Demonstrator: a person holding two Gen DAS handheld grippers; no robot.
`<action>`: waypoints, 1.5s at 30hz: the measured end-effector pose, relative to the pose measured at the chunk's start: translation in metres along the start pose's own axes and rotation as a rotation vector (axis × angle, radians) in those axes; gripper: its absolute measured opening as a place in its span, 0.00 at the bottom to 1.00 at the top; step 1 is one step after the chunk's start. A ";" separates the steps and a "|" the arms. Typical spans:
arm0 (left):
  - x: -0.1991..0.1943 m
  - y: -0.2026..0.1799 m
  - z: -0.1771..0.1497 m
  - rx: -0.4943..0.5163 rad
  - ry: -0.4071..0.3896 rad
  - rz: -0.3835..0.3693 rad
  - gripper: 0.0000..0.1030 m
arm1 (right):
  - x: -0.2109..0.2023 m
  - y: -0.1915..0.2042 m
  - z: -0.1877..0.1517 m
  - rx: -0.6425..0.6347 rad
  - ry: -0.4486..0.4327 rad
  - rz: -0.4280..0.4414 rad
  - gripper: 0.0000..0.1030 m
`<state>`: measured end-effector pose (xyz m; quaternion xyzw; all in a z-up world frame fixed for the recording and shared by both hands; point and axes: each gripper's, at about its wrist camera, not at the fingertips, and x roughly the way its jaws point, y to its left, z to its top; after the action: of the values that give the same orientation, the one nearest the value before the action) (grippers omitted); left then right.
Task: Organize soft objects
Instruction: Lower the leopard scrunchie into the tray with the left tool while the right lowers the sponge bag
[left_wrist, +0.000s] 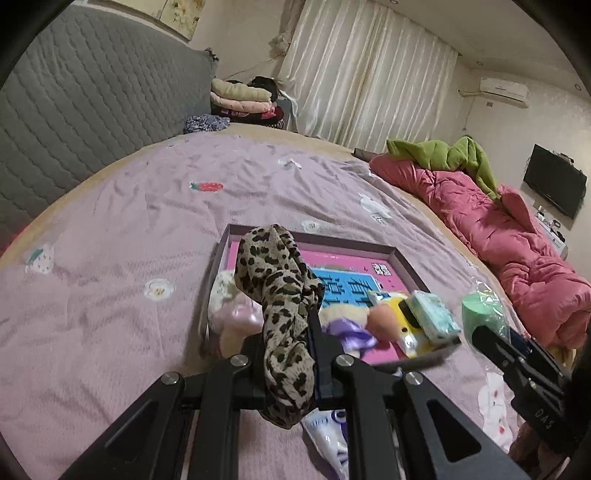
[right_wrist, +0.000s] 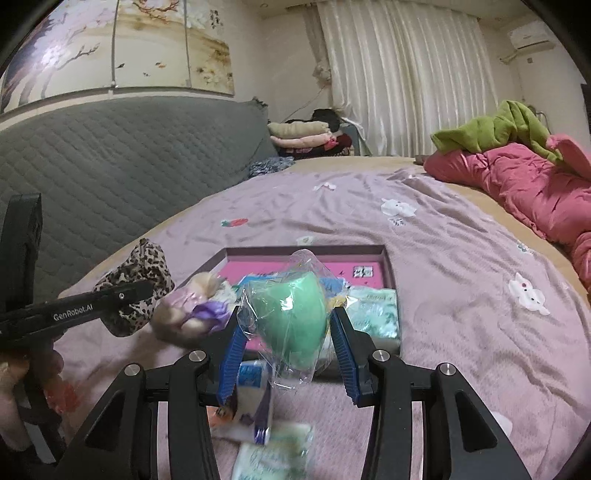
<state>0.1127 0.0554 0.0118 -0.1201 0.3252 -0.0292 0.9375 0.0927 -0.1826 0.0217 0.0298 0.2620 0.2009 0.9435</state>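
Observation:
My left gripper is shut on a leopard-print cloth, which stands up between the fingers and hangs down behind them; the same cloth shows at the left of the right wrist view. My right gripper is shut on a green sponge in a clear wrapper, also seen at the right of the left wrist view as the green sponge. Both are held above a shallow box with a pink floor. A small doll in purple lies at the box's left edge.
A pale green tissue pack and other small packets lie in the box. More packets lie on the pink bedspread under my right gripper. A red quilt with a green garment lines the right side. A grey headboard rises left.

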 end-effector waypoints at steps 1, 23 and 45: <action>0.003 0.000 0.002 0.005 0.000 0.002 0.14 | 0.003 -0.003 0.003 0.004 -0.006 -0.004 0.45; 0.059 -0.020 0.022 0.065 0.063 0.011 0.14 | 0.053 -0.002 0.021 -0.021 0.010 -0.049 0.45; 0.085 -0.017 0.013 0.082 0.176 0.044 0.14 | 0.092 -0.009 0.009 -0.038 0.171 -0.061 0.46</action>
<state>0.1878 0.0301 -0.0257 -0.0715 0.4073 -0.0324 0.9099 0.1720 -0.1538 -0.0164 -0.0136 0.3385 0.1786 0.9238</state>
